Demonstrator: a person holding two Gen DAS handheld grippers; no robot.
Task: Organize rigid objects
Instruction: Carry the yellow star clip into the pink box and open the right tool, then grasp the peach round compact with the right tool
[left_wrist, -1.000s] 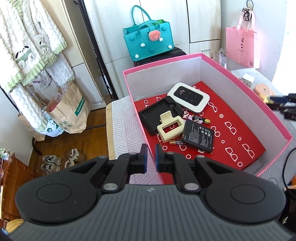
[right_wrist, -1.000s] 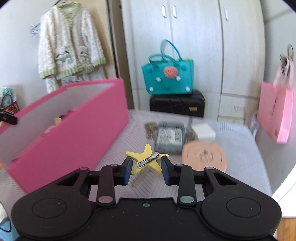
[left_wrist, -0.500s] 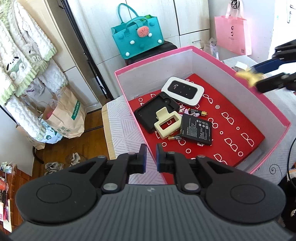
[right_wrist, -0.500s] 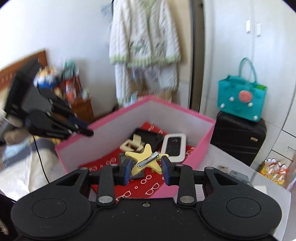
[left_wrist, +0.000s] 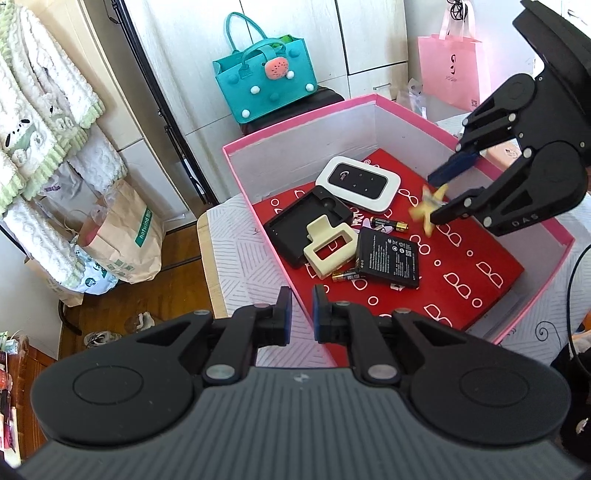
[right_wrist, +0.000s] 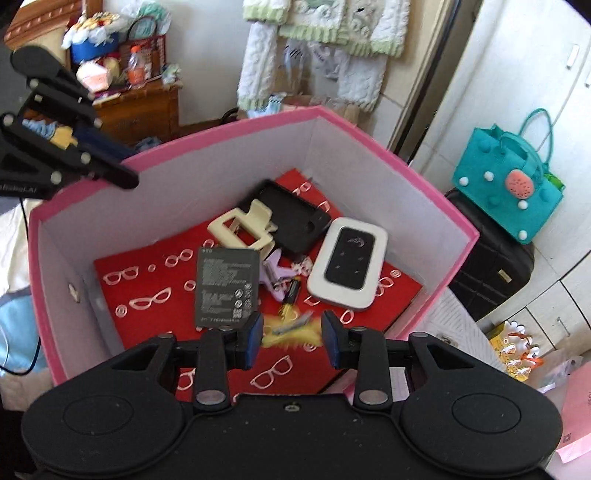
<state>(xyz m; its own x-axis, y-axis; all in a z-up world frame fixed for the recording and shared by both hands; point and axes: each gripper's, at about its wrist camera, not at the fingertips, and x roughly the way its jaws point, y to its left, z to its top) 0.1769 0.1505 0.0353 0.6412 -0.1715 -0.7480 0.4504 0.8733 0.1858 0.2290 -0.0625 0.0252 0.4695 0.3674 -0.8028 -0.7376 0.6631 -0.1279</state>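
Observation:
A pink box (left_wrist: 406, 110) with a red floor holds a white router (left_wrist: 357, 181), a black case (left_wrist: 295, 225), a cream hair claw (left_wrist: 328, 251), a black battery pack (left_wrist: 388, 257) and AA batteries (left_wrist: 388, 223). My right gripper (right_wrist: 291, 332) hangs over the box with its jaws open. The yellow star hair clip (right_wrist: 291, 326) is blurred between and just below the fingertips, apart from the pads; it also shows in the left wrist view (left_wrist: 430, 211). My left gripper (left_wrist: 300, 314) is nearly shut and empty at the box's near left corner.
A teal bag (left_wrist: 266, 85) on a black suitcase (right_wrist: 491, 266) stands behind the box. A pink paper bag (left_wrist: 454, 70) hangs at the right. A paper bag (left_wrist: 122, 236) and shoes lie on the wooden floor at the left. The box sits on a patterned cloth (left_wrist: 240, 266).
My right gripper moved over the box and opened; the star clip has left its pads and blurs above the box floor. My left gripper stayed by the near corner.

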